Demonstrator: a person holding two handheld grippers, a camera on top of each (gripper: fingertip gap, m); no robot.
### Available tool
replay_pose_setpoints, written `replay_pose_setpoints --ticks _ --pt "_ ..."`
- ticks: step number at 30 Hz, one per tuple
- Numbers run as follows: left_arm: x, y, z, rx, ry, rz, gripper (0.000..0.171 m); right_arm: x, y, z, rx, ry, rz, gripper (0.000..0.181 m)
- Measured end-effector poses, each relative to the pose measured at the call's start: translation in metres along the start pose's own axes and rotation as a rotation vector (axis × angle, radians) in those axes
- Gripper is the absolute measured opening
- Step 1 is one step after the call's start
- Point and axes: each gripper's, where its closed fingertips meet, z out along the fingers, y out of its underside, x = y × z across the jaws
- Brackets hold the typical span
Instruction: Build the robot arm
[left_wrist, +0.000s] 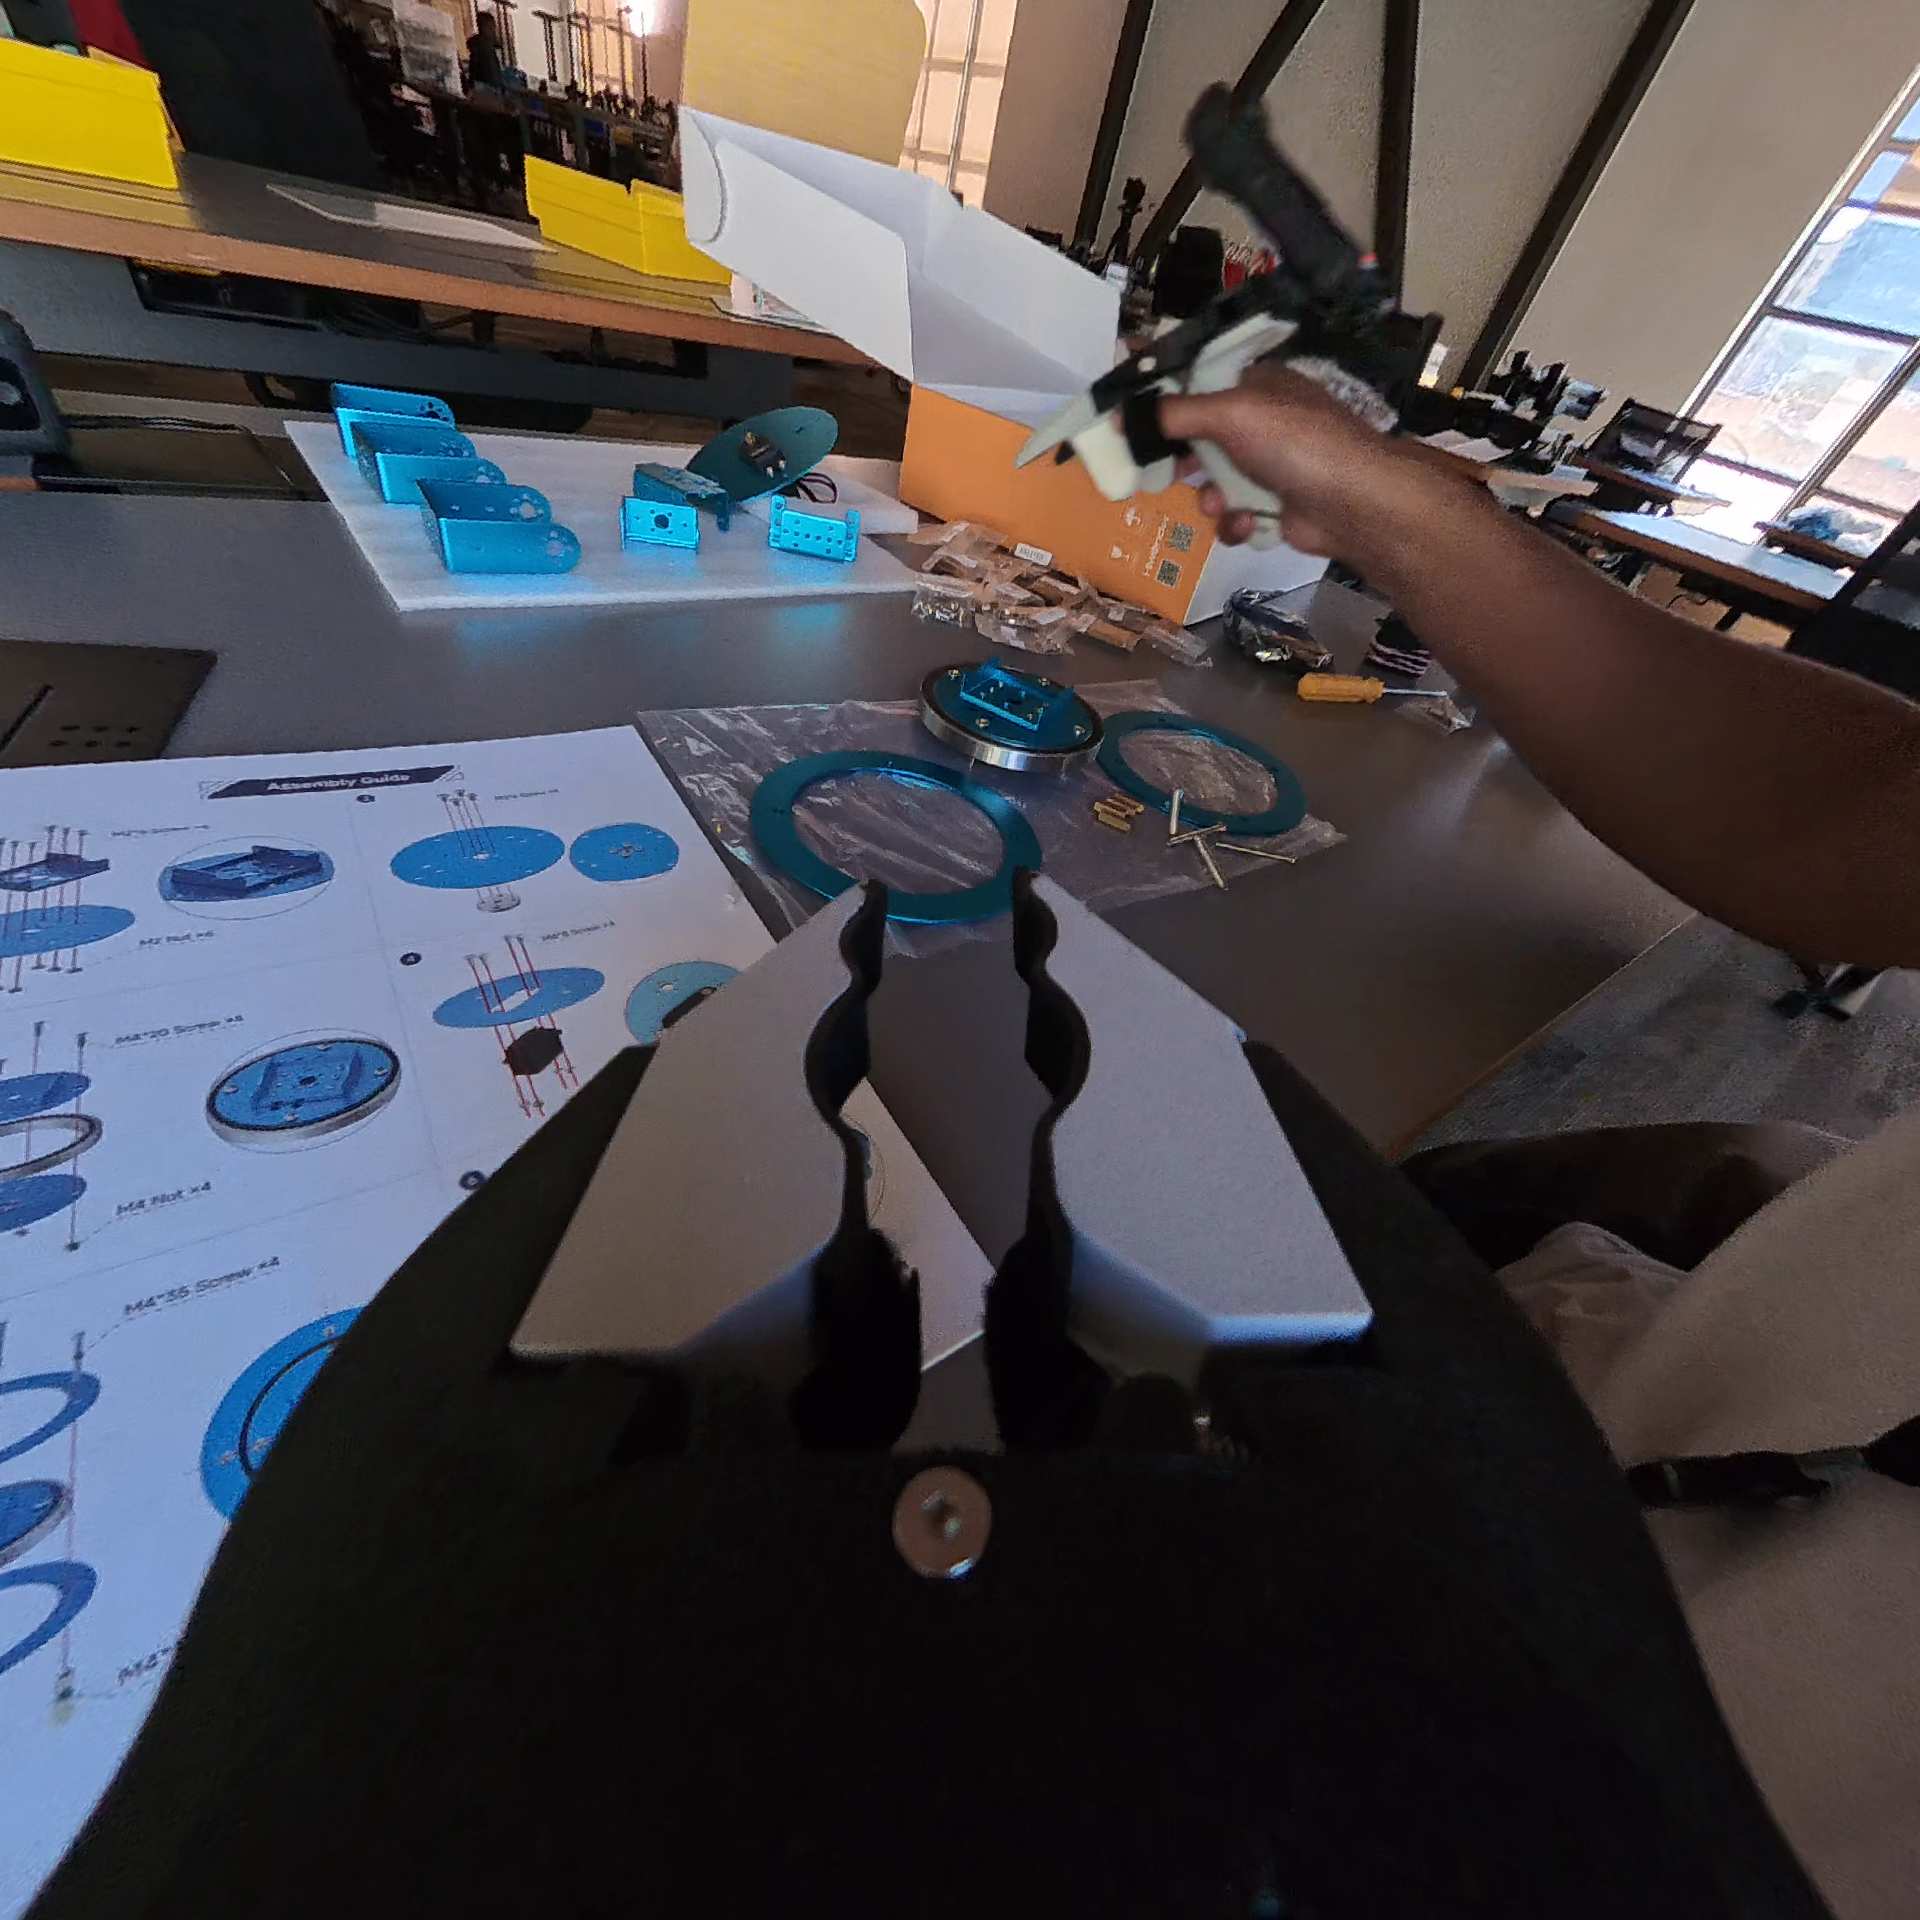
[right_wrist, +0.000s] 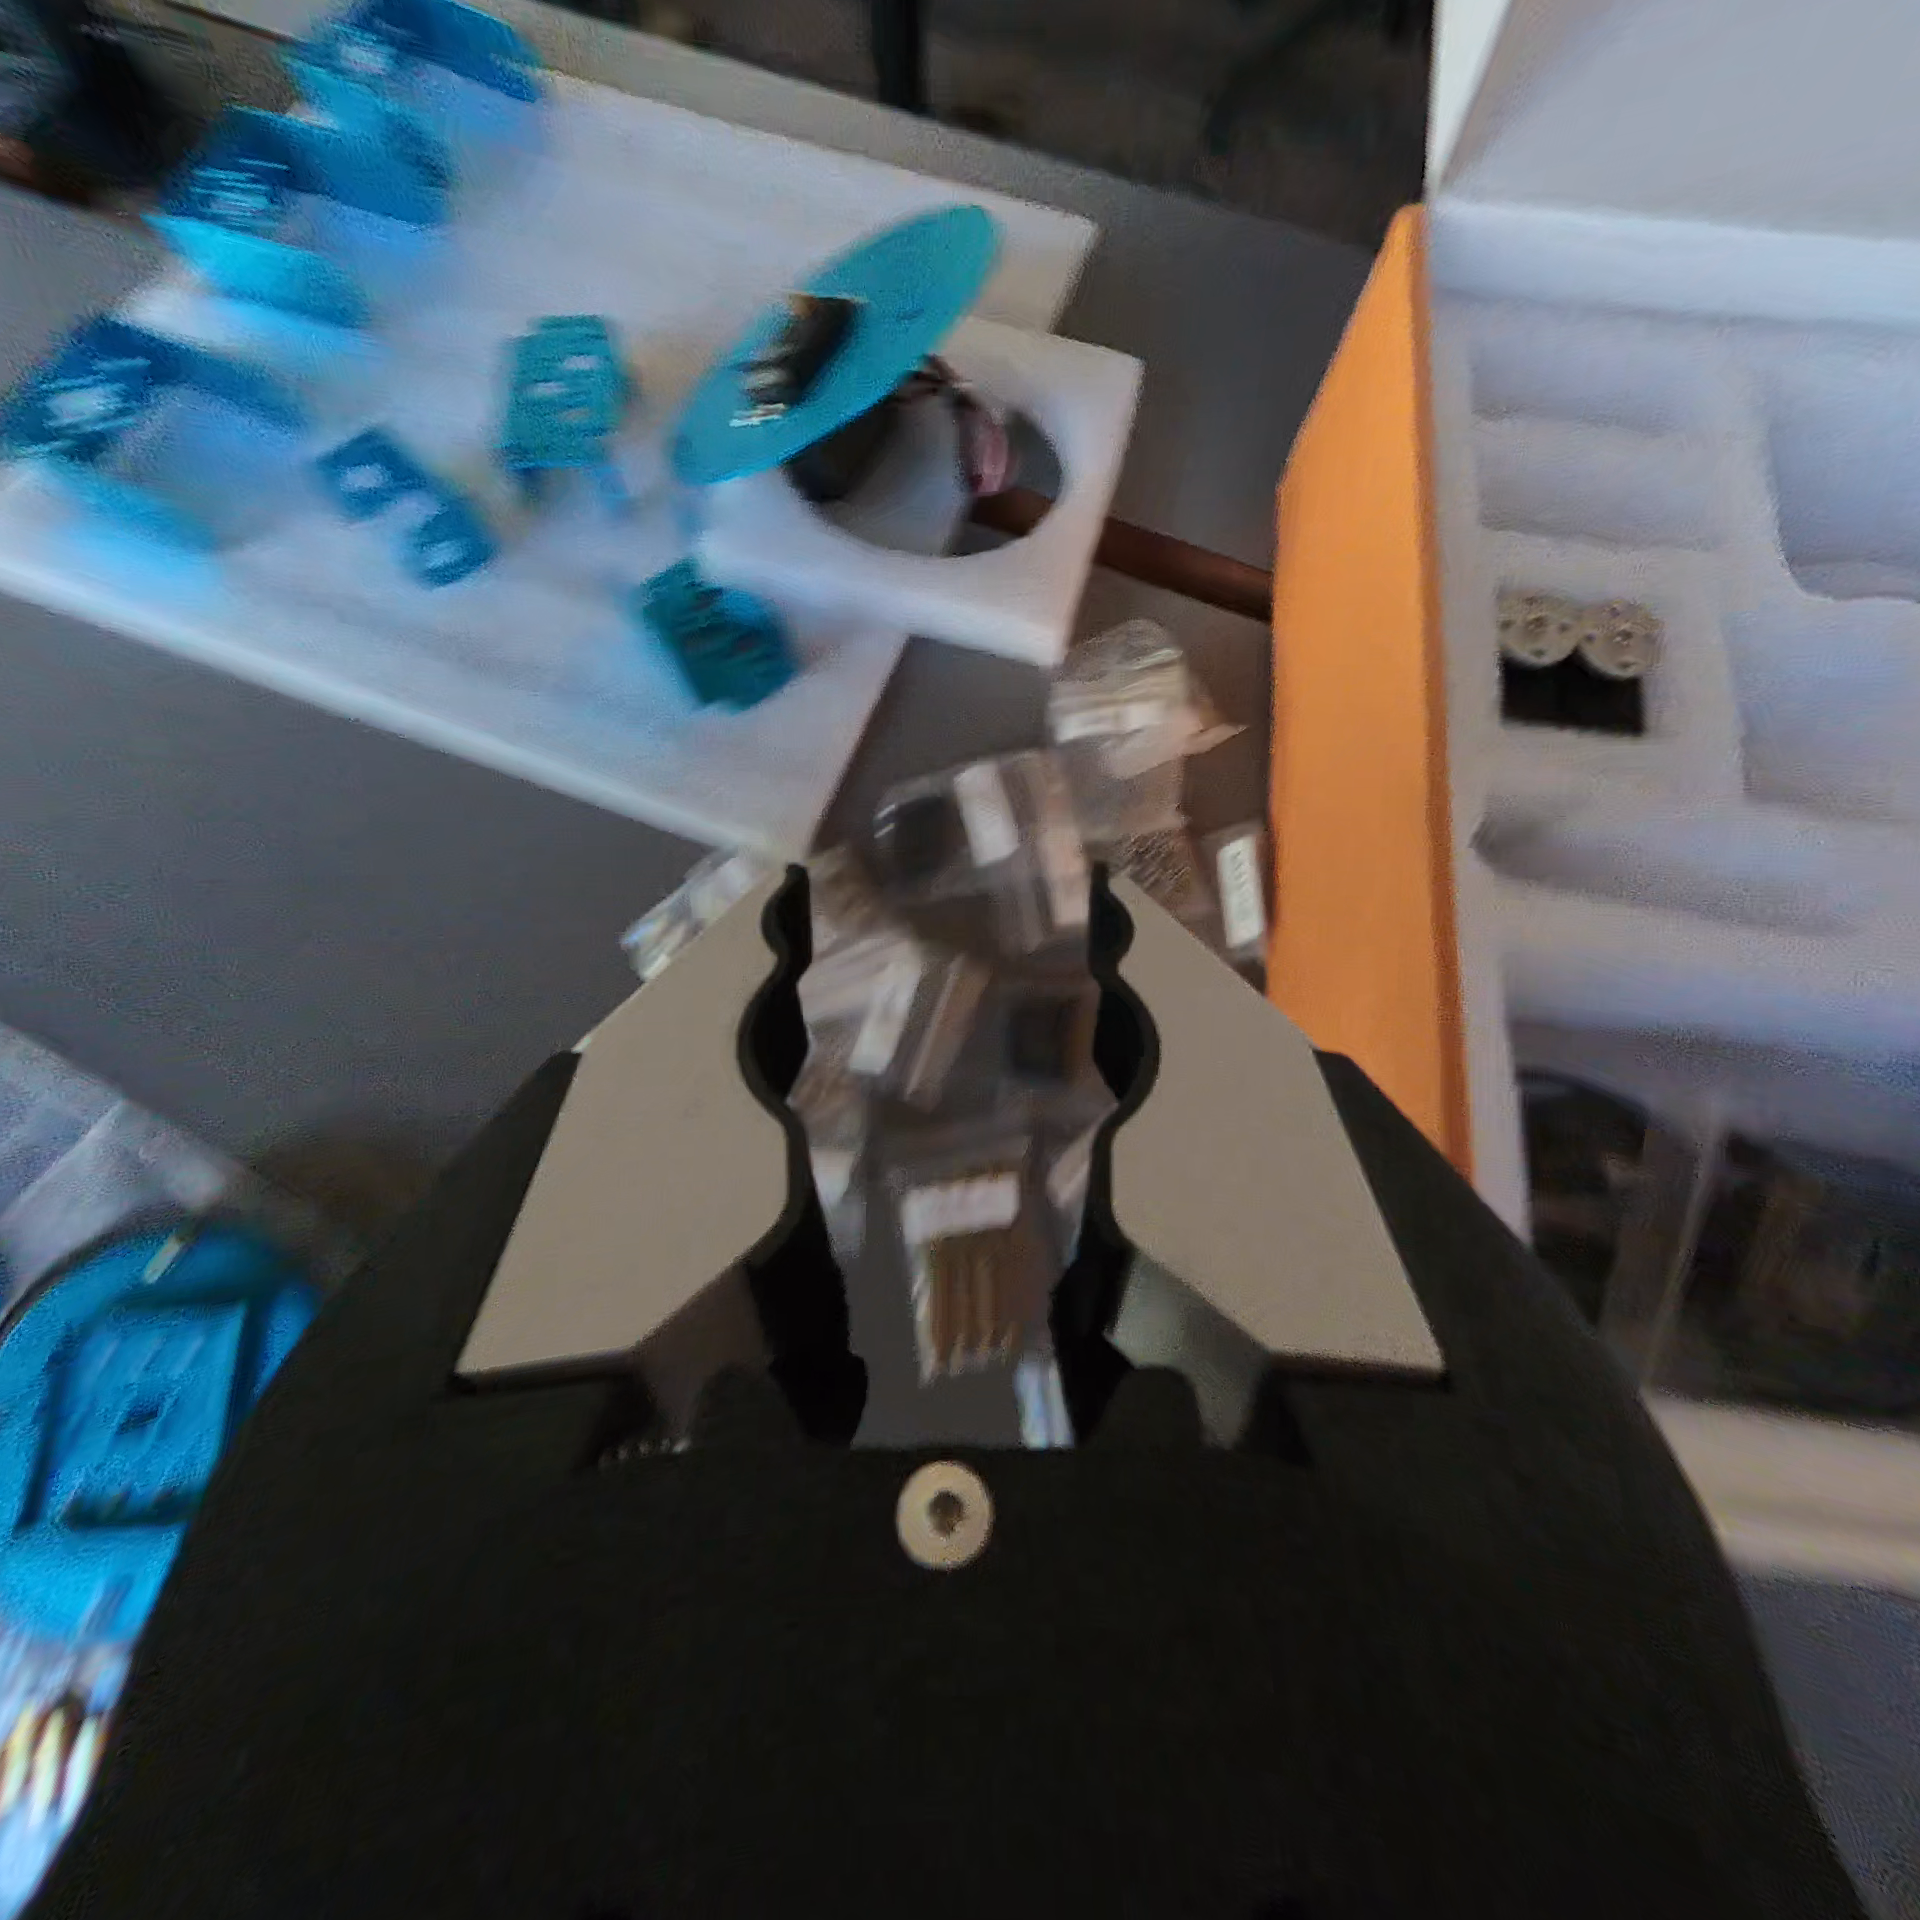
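My left gripper (left_wrist: 948, 904) hangs above the near edge of the grey table (left_wrist: 436, 665), fingers parted, nothing between them. Printed guide sheet (left_wrist: 312, 935) at its left; large blue ring (left_wrist: 896, 837) on clear plastic just past the tips. Toward the far edge: white foam sheet (left_wrist: 499, 551) with blue brackets (left_wrist: 457, 488). My right gripper (right_wrist: 948, 914), raised in the air, fingers spread and empty, above the small clear hardware bags (right_wrist: 997, 935); orange box (right_wrist: 1351, 727) immediately right. Right view blurred.
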Motion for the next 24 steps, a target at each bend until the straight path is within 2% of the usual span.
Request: replay_pose_setpoints --ticks 2,4,9,10,13,14,17,19,22,24 --pt "-0.004 0.0 -0.004 0.028 0.012 -0.032 0.023 0.025 -0.008 0.043 -0.088 0.066 0.076 0.053" --pt "-0.007 0.001 -0.011 0.048 0.024 -0.067 0.023 0.039 -0.006 0.07 -0.129 0.093 0.159 0.055" --pt "-0.031 0.008 -0.037 0.057 -0.036 -0.067 0.023 0.044 0.01 0.092 -0.149 0.132 0.226 0.053" --pt "-0.037 0.009 -0.042 0.059 -0.049 -0.065 0.024 0.043 0.014 0.094 -0.159 0.125 0.235 0.048" --pt "-0.047 0.007 -0.055 0.075 -0.061 -0.082 0.023 0.044 0.021 0.093 -0.15 0.13 0.236 0.003" --pt "-0.049 0.006 -0.059 0.084 -0.059 -0.09 0.023 0.045 0.02 0.091 -0.134 0.139 0.224 0.0" --pt "-0.048 0.001 -0.068 0.109 -0.06 -0.092 0.023 0.032 0.011 0.071 -0.064 0.105 0.169 0.0" --pt "-0.045 -0.001 -0.072 0.117 -0.064 -0.083 0.023 0.019 0.002 0.045 -0.008 0.08 0.116 0.0" --pt "-0.035 -0.002 -0.071 0.128 -0.046 -0.075 0.023 -0.004 0.001 -0.012 0.052 0.0 0.072 0.0" --pt "-0.027 -0.001 -0.068 0.13 -0.02 -0.078 0.023 -0.013 0.011 -0.065 0.075 -0.053 0.054 0.0"
